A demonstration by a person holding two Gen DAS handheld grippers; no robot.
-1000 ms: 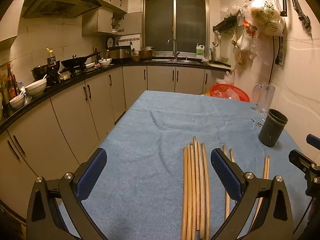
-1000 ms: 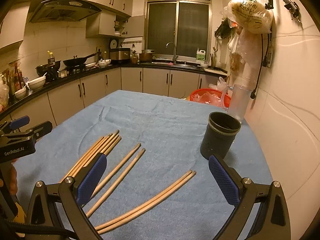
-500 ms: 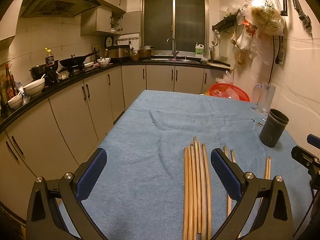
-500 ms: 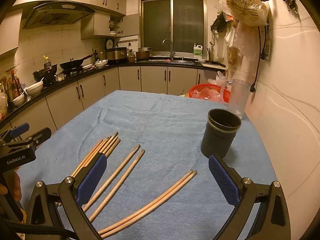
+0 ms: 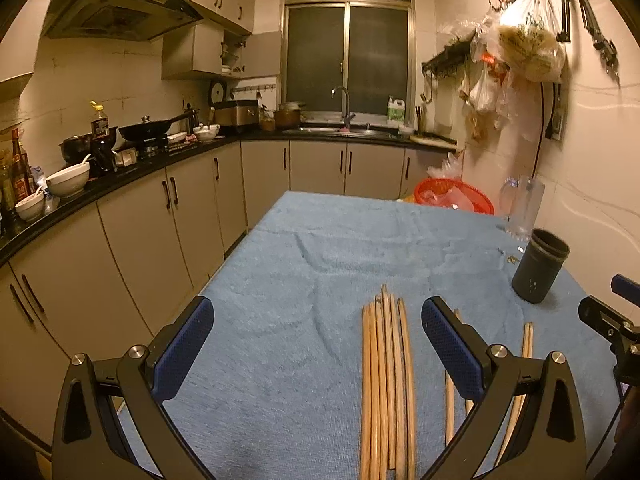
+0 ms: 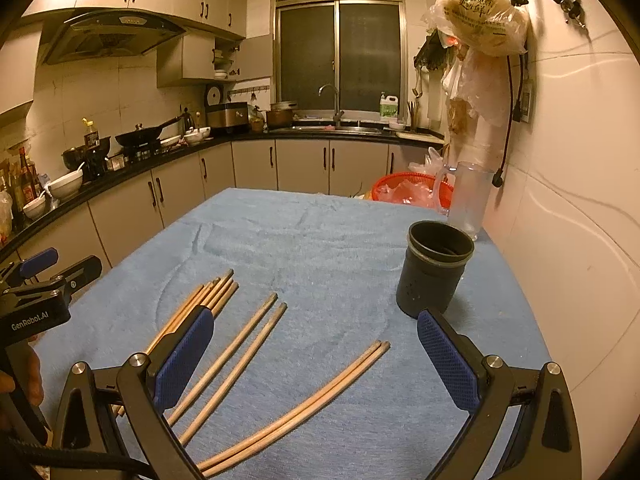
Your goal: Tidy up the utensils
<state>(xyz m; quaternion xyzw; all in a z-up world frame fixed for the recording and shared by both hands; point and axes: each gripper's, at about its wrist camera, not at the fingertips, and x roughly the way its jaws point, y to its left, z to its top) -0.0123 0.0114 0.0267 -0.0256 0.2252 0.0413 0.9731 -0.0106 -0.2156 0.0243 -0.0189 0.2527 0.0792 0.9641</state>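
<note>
Wooden chopsticks lie on a blue cloth-covered table (image 5: 280, 360). A bundle of several (image 5: 386, 380) lies between my left gripper's fingers; it also shows in the right wrist view (image 6: 212, 296). A pair (image 6: 240, 356) lies in the middle and another pair (image 6: 312, 404) lies below my right gripper. A dark cylindrical holder (image 6: 434, 268) stands upright at the right, also in the left wrist view (image 5: 540, 266). My left gripper (image 5: 316, 344) is open and empty above the bundle. My right gripper (image 6: 314, 356) is open and empty above the right pair.
A glass mug (image 6: 468, 200) and a red basket (image 6: 412, 192) stand at the table's far right, by the wall (image 6: 560, 240). Kitchen counters with cookware (image 5: 152, 132) run along the left and back. Plastic bags (image 6: 480, 24) hang on the right wall.
Both grippers have shifted only slightly; the chopsticks and holder have not moved. Both stay open.
</note>
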